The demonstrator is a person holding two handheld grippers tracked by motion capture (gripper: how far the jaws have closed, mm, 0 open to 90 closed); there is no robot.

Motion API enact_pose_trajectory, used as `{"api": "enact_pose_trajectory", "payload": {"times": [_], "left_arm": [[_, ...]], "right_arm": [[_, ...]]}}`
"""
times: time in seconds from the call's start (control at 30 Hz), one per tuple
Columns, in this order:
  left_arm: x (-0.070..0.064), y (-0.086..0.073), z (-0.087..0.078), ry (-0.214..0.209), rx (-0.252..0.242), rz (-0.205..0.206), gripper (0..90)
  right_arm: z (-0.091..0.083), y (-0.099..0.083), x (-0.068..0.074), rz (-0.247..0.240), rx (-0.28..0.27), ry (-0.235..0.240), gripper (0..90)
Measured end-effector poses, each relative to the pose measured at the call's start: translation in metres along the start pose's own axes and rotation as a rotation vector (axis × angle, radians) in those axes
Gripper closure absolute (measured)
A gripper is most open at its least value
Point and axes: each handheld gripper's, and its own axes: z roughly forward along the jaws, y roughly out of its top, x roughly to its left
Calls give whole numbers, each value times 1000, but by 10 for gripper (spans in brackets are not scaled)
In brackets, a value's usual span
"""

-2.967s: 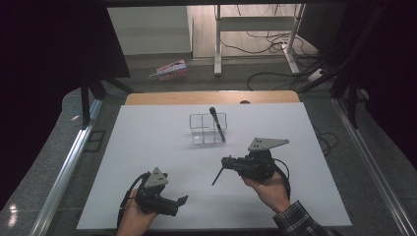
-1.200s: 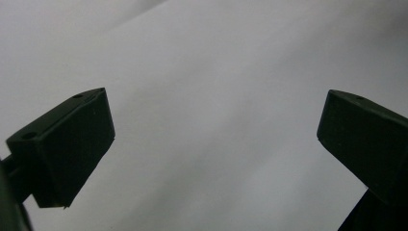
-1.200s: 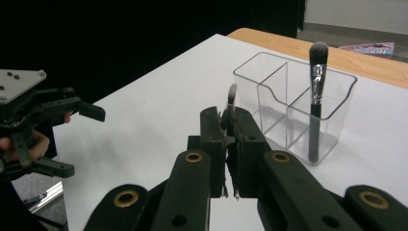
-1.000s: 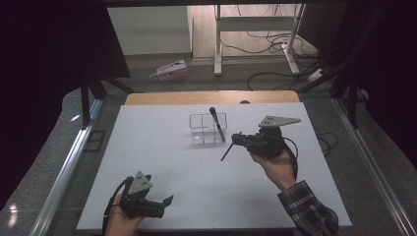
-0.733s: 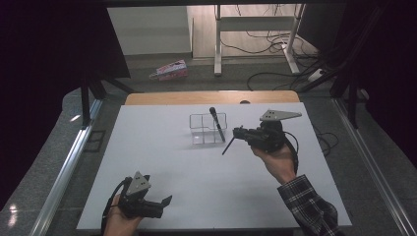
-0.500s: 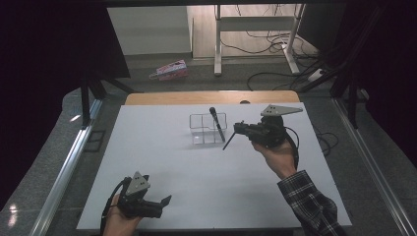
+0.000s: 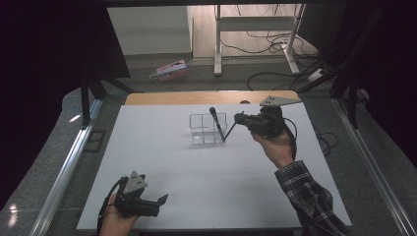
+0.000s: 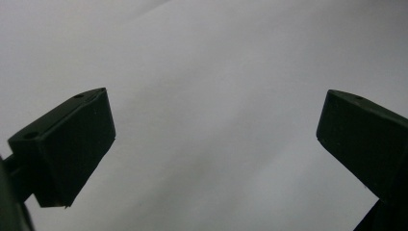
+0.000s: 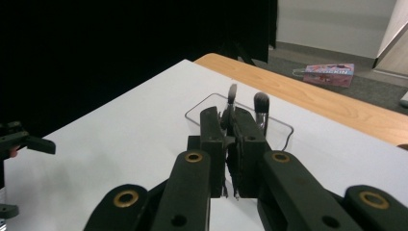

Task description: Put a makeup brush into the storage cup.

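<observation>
While the right hand-held gripper (image 7: 241,118) hangs beside the clear plastic organizer (image 7: 208,129) near the far middle of the white tabletop (image 7: 147,147), its jaws are pinched tight on a slim black makeup brush (image 7: 230,131) — in the right gripper view the brush (image 9: 232,103) rises from between the closed jaws, bristle end up, in front of the organizer (image 9: 284,129). From above, the handle slants down and away from the jaws toward the organizer's right end, its lower tip just at the rim; whether it touches I cannot tell. A second brush (image 7: 216,121) with a rounded dark head already stands tilted inside.

Judging by its build, the held brush is light and stiff along the handle, with a smooth, narrow shaft that could twist or slip in a two-jaw pinch. A hold on the middle of the handle, clear of the soft bristles, looks safest. The organizer seems thin-walled and light — a nudge from the brush tip could slide it.

The left hand-held gripper (image 7: 160,200) sits low at the near left of the tabletop, jaws spread wide and holding nothing.
</observation>
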Motion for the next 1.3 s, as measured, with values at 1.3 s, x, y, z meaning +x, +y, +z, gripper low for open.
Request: {"api": "enact_pose_trajectory", "payload": {"times": [1.3], "left_arm": [[16,-14,-16,20,-20,-42,8]], "right_arm": [[29,32,-19,-28,-13,-98,848]]}}
